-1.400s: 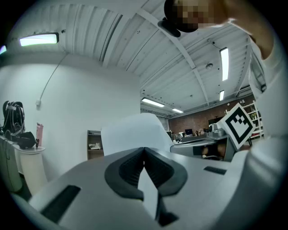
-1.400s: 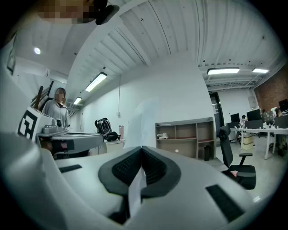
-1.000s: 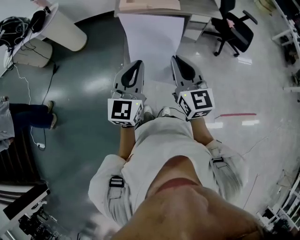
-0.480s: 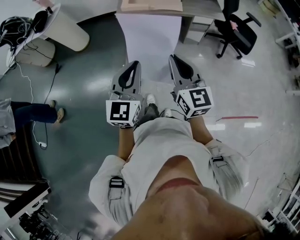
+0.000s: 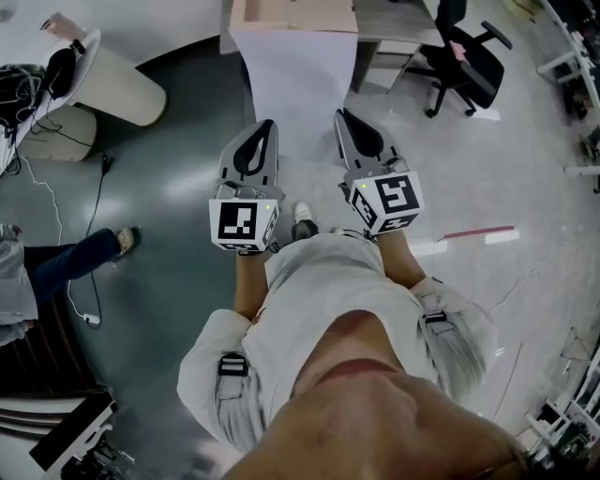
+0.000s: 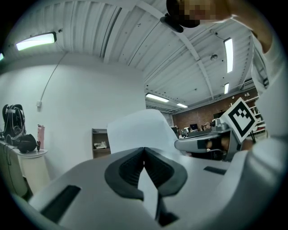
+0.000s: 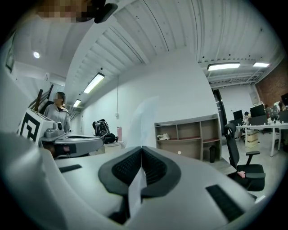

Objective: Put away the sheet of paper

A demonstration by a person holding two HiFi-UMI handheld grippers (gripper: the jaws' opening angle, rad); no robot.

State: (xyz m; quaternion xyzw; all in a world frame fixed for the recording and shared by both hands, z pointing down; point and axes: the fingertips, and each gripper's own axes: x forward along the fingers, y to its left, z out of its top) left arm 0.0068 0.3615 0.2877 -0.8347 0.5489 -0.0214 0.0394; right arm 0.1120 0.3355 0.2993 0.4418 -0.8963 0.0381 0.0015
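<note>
A white sheet of paper [image 5: 300, 80] hangs stretched between my two grippers, held out level in front of the person. My left gripper [image 5: 268, 127] is shut on the sheet's left edge and my right gripper [image 5: 341, 116] on its right edge. In the left gripper view the paper [image 6: 137, 128] rises from the shut jaws [image 6: 144, 152], with a strip of it showing between the pads. The right gripper view shows the same: a paper edge [image 7: 136, 191] pinched in the shut jaws [image 7: 142, 152], the sheet [image 7: 148, 114] standing pale ahead.
A low wooden shelf unit [image 5: 295, 11] stands straight ahead, with open compartments [image 7: 186, 137]. A black office chair [image 5: 467, 58] is to its right, a round white table [image 5: 108, 75] with a backpack to the left. A bystander's leg [image 5: 84, 255] and cables lie at far left.
Both grippers have travelled forward with the paper toward the shelf unit, which now sits closer beyond the sheet. The bystander's leg at left has shifted. Both grips are unchanged.
</note>
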